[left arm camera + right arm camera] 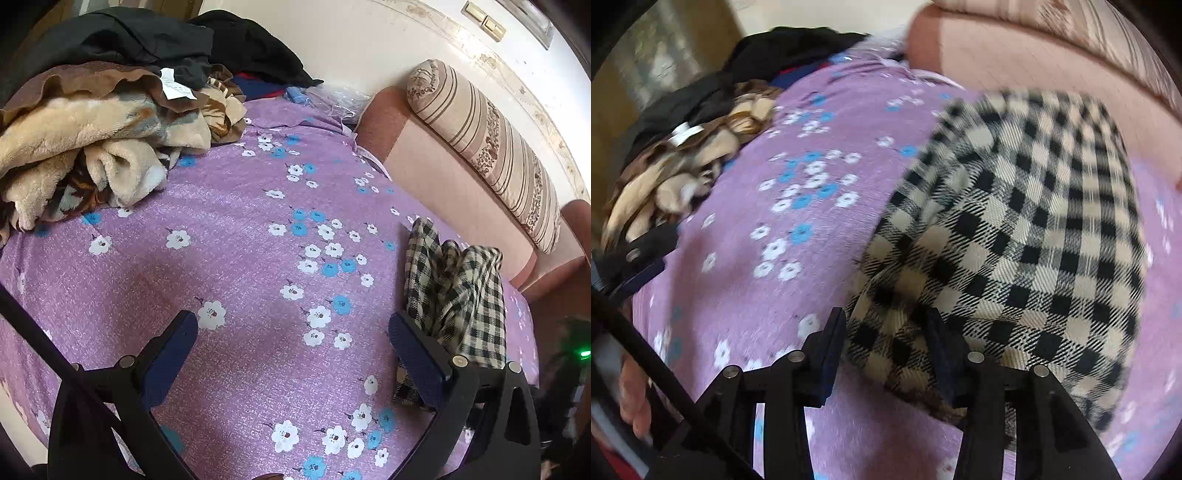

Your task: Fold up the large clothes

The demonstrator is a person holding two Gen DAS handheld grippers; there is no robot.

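A cream-and-black checked garment point(458, 295) lies bunched on the right side of the purple flowered bed sheet point(229, 229). My left gripper point(293, 328) hovers open over bare sheet, and its right finger stands just left of the garment. In the blurred right wrist view the checked garment point(1015, 236) fills the right half. My right gripper point(886, 332) is open, and the garment's near edge lies between its fingers; I see no firm pinch. The left gripper point(639, 251) shows at the left edge.
A heap of beige and brown fleece blankets point(92, 147) with dark clothes point(147, 37) on top fills the bed's far left. A pink headboard point(443, 177) and a striped bolster point(491, 147) run along the right. A hand point(631, 391) shows at the lower left.
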